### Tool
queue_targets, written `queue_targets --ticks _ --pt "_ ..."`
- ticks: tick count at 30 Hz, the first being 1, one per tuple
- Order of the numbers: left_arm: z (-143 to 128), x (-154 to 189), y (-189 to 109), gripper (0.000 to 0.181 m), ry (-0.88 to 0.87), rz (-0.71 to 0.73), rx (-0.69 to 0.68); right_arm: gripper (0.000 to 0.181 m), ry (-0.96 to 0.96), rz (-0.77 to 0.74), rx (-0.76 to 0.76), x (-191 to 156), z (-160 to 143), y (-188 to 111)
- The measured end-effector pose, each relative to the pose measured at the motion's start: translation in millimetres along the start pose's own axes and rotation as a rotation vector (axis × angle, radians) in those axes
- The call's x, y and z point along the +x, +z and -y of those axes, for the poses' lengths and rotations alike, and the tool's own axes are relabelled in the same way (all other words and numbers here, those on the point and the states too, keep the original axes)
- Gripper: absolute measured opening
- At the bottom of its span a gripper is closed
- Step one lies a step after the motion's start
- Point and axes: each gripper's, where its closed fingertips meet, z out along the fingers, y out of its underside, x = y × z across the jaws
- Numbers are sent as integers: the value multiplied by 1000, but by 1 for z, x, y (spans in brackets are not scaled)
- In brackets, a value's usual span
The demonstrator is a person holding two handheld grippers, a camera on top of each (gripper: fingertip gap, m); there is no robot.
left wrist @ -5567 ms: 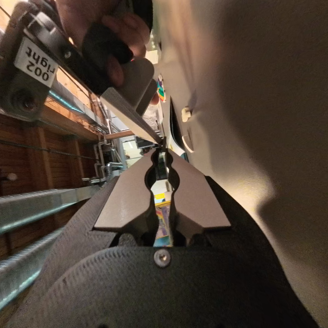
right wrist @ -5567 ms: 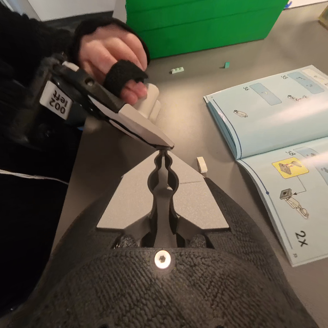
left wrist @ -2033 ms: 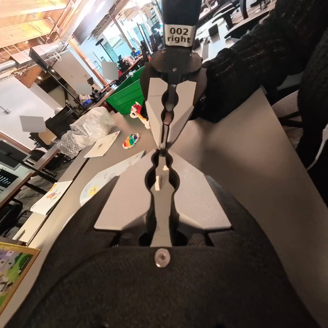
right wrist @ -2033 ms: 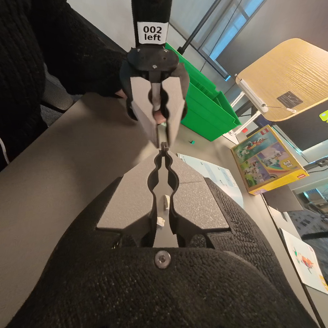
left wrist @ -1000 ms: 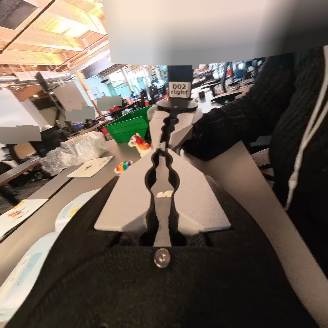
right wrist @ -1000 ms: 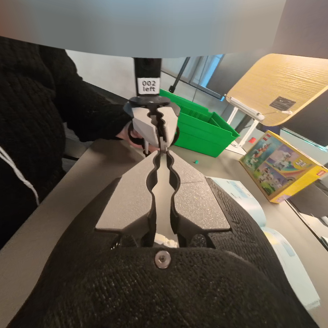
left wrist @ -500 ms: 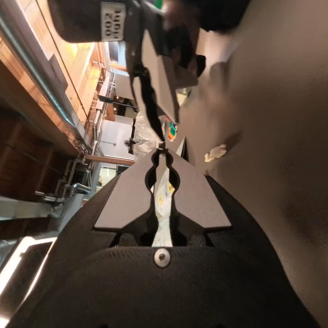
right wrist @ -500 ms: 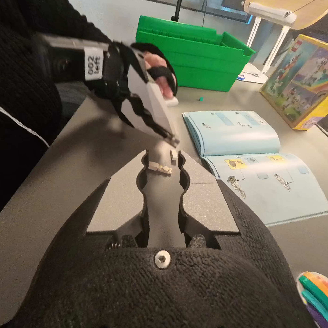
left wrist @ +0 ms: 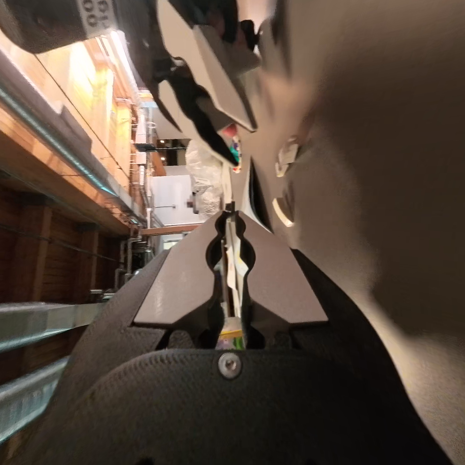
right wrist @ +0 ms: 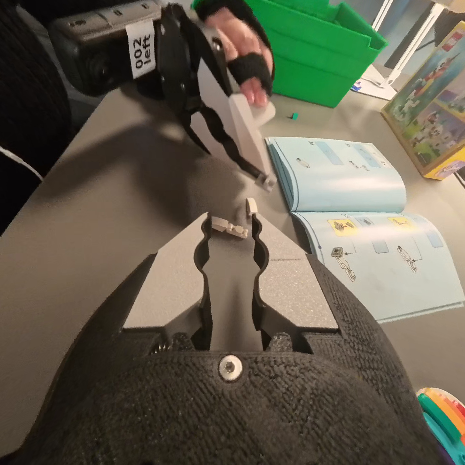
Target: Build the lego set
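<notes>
Right gripper, jaws apart and empty at frame centre, should straddle the white jointed piece squarely before closing, while left gripper, centre-right, pinches 1 small grey brick.

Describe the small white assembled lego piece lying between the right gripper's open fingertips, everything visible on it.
The white lego assembly lies flat on the grey table, seen in the gap just beyond the right gripper, touching neither finger. It looks like glossy plastic: a rounded, smooth part at its left end joined to a knobbly, studded part on the right. A separate white curved piece sits apart, just beyond.
</notes>
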Motion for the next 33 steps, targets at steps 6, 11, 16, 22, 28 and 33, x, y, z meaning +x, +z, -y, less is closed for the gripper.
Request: queue_targets --ticks 6,11,16,22,28,33 --pt "-1 -8 -3 6 16 51 3 31 -29 -4 -66 -2 -8 7" --pt "0 -5 -2 6 29 39 3 22 -47 44 -85 -11 -11 8" --pt "3 -2 -3 6 29 17 11 16 52 147 -136 -25 -17 7" --pt "10 9 -3 6 48 -42 30 16 17 153 -190 -31 -22 14" --pt "10 13 -2 6 65 -59 24 30 -43 121 -166 -34 -10 29" --pt "8 12 -3 6 58 -61 23 23 -12 89 -61 -27 6 26"
